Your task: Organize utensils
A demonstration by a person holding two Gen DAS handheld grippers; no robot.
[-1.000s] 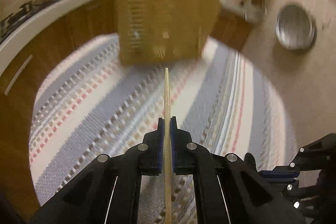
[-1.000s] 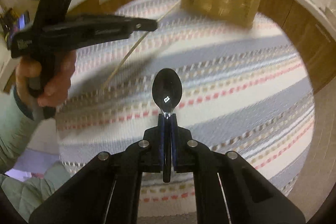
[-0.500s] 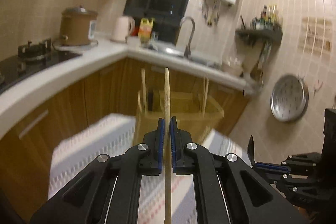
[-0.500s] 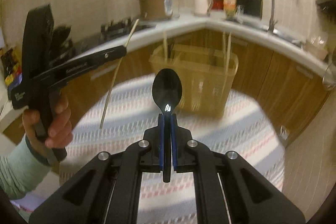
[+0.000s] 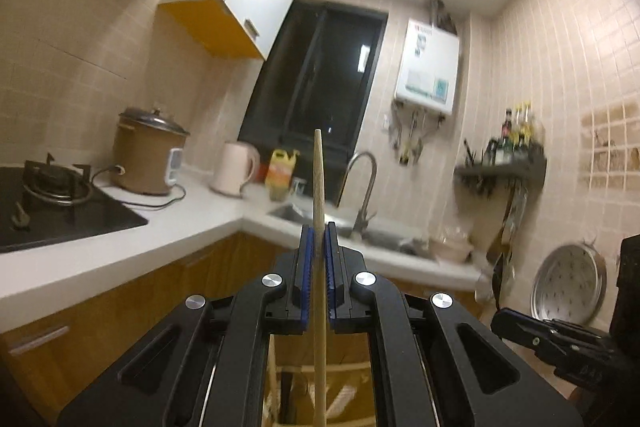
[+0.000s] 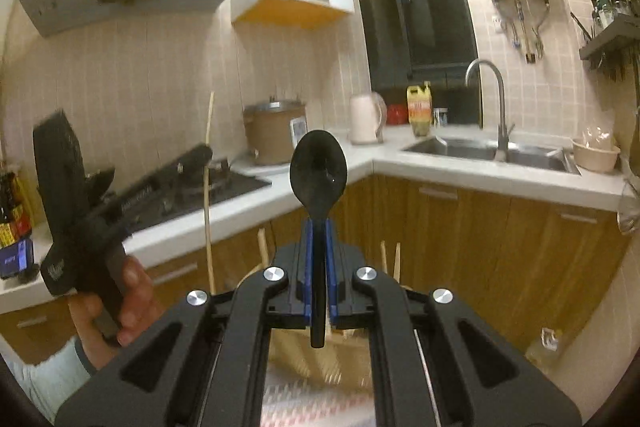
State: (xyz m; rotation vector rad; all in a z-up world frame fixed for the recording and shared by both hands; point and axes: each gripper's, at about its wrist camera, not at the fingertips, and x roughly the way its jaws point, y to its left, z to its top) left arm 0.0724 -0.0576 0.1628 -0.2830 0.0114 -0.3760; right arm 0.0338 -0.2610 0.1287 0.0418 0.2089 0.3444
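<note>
My left gripper [image 5: 316,235] is shut on a wooden chopstick [image 5: 319,187] that stands upright between its blue pads. It also shows in the right wrist view [image 6: 206,157], held by a hand at the left. My right gripper [image 6: 318,231] is shut on a black spoon [image 6: 318,169], bowl pointing up. It shows in the left wrist view [image 5: 500,315] at the right edge. A woven utensil basket [image 6: 320,359] with several upright chopsticks [image 6: 262,253] sits low, mostly hidden behind both grippers; it also shows in the left wrist view [image 5: 344,395].
A white counter [image 6: 480,179] runs along wooden cabinets [image 6: 460,239], with a gas stove [image 5: 52,203], a brown cooker [image 5: 146,155], a kettle [image 5: 234,169] and a sink with faucet [image 6: 496,107]. A striped cloth [image 6: 312,403] lies below the basket.
Both grippers have tilted up from the striped cloth toward the kitchen wall. The basket has dropped to the bottom of both views. The chopstick and spoon stay gripped.
</note>
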